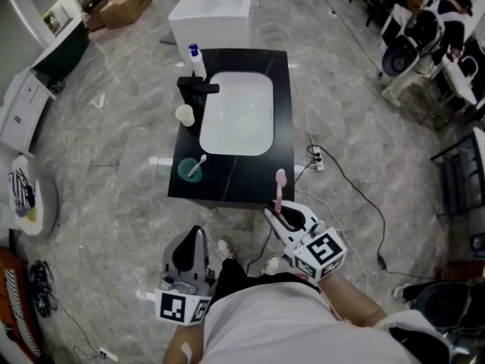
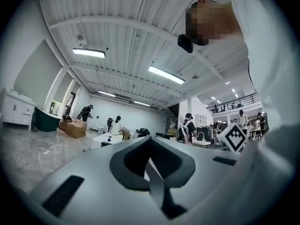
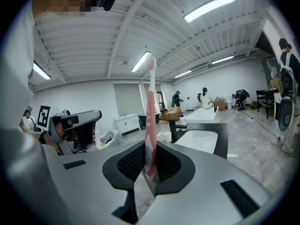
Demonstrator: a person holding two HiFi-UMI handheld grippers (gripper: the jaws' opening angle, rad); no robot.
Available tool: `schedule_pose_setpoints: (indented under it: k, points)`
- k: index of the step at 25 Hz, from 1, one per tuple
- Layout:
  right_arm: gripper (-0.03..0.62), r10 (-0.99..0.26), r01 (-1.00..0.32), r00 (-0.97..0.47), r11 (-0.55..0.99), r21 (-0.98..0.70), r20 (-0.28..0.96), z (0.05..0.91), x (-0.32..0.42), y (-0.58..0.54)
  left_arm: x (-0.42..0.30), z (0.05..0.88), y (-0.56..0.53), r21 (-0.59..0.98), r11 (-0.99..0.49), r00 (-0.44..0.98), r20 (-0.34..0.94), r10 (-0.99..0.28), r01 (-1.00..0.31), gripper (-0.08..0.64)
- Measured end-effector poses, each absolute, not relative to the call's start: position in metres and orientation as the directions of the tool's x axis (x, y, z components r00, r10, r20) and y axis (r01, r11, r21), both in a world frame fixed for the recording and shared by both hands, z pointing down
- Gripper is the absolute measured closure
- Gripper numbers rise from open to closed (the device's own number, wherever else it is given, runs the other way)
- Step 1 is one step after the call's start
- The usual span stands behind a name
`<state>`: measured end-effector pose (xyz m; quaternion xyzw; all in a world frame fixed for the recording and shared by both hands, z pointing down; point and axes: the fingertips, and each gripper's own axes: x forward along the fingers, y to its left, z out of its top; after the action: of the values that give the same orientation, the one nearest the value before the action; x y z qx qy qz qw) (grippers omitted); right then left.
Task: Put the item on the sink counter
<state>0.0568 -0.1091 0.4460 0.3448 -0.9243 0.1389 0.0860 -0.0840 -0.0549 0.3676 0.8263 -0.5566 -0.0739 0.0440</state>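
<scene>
Nearer than the white basin and to its left, the left gripper hangs idle, its fingers pressed together on nothing. Right of the basin, at the black bench's near edge, the right gripper has its fingers clamped on the handle of the pink toothbrush. The brush stands head up, likely ready to be laid on the bench.

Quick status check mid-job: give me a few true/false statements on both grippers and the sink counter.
1. The right gripper is clamped on a pink toothbrush. True.
2. The pink toothbrush lies on the sink counter. False: it stands upright in the right gripper's jaws, not set down.
3. The left gripper holds a cup. False: its jaws are together with nothing between them.
4. A green cup on the counter has a second toothbrush in it. True.
5. The basin is black. False: it is white, set in the black counter.
</scene>
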Motion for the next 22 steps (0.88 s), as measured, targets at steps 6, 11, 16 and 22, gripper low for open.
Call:
schedule_pose_setpoints:
  k: [6, 11, 16, 22]
  points:
    - [0.526, -0.609, -0.682, -0.716, 0.713, -0.159, 0.341, 0.487, 0.026, -0.139, -0.115, 0.381, -0.066, 0.182, -0.373, 0.37, -0.054, -0.927, -0.91, 0.557]
    - [0.526, -0.606, -0.699, -0.685, 0.704, -0.127, 0.405, 0.52, 0.01, -0.156, -0.136, 0.389, -0.072, 0.206, -0.37, 0.37, -0.038, -0.928, -0.906, 0.557]
    - [0.528, -0.601, -0.734, -0.642, 0.66, -0.158, 0.476, 0.563, 0.003, -0.169, -0.15, 0.4, -0.076, 0.224, -0.371, 0.377, -0.018, -0.926, -0.901, 0.557]
    - [0.526, -0.577, -0.766, -0.589, 0.623, -0.162, 0.566, 0.611, 0.0, -0.18, -0.157, 0.407, -0.082, 0.235, -0.38, 0.39, -0.007, -0.921, -0.894, 0.557]
